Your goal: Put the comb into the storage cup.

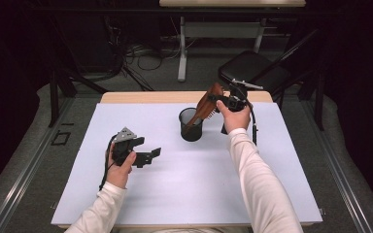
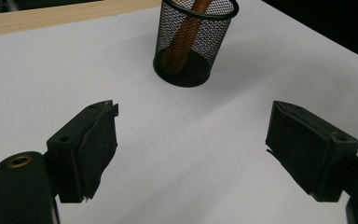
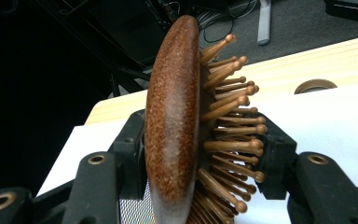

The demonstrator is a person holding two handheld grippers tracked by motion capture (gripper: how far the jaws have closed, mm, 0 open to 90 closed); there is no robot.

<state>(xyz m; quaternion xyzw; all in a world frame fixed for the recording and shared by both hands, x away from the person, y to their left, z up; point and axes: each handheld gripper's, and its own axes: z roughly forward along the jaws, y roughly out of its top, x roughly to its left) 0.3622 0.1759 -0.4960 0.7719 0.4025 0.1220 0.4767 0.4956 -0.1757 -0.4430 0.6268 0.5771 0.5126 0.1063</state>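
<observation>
A brown wooden hairbrush (image 1: 205, 105) leans with its handle down inside a black mesh cup (image 1: 191, 126) at the far middle of the white table top (image 1: 175, 184). My right gripper (image 1: 214, 100) is shut on the brush's head: in the right gripper view one pad lies on the brush's rounded back (image 3: 172, 116) and the other presses on the bristle tips. My left gripper (image 1: 148, 147) rests low at the left of the table, its jaws wide apart with nothing between them. In the left gripper view the cup (image 2: 196, 44) stands ahead of the open left gripper (image 2: 191, 135) with the handle (image 2: 186, 32) inside it.
A bare wooden strip (image 1: 150, 97) runs along the table's far edge. Beyond it stand a black chair (image 1: 252, 70), a desk leg (image 1: 181, 53) and cables on the floor. White surface lies between the two hands and toward the near edge.
</observation>
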